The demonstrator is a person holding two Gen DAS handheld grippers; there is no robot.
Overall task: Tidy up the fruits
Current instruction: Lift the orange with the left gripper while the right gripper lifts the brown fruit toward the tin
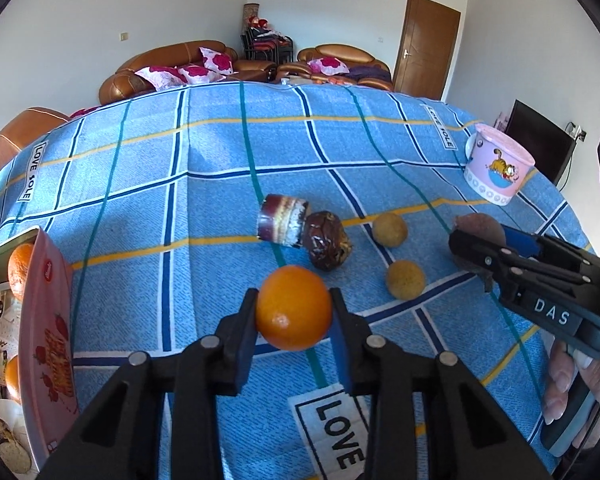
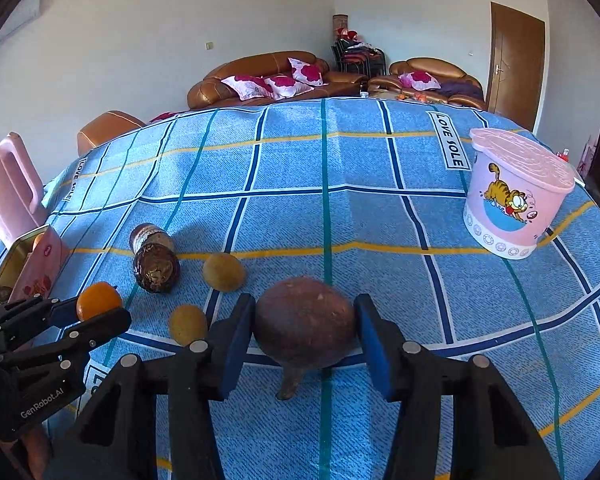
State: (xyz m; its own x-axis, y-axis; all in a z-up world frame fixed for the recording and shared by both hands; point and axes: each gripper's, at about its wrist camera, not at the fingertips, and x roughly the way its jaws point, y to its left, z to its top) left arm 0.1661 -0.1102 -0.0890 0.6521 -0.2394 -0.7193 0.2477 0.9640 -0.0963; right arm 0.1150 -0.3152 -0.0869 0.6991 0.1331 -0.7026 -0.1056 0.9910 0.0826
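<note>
I see a table under a blue checked woven cloth (image 1: 220,152) with yellow, teal and navy lines and "LOVE SOLE" labels; it fills both wrist views. On the far right stands a pink plastic tub (image 2: 516,196), lid on, a cartoon cat printed on its side. At the near left edge there is an open pink tin (image 1: 48,344), smooth metal with strawberry print, and one orange fruit shows inside it.

My left gripper (image 1: 294,316) angles down at the cloth, black frame, blue pads. It is clenched on the orange (image 1: 294,312), round, glossy and dimpled, with both pads pressing its sides near the table's front middle. In the right wrist view the same gripper comes in from the left.

My right gripper (image 2: 306,330) also tilts downward. The brown fruit (image 2: 305,320), round, dull and rough-skinned with a short stem below, sits between its blue pads. The left pad touches it; at the right pad I cannot tell whether there is contact or a sliver of gap. A hand (image 1: 572,384) wraps the handle at the right.

Beyond lie a wrapped foil sweet (image 1: 326,246), crinkled and dark brown, touching a small tipped jar (image 1: 284,220), and two small matte yellow fruits (image 1: 390,230) just right of them, loose on the cloth.
</note>
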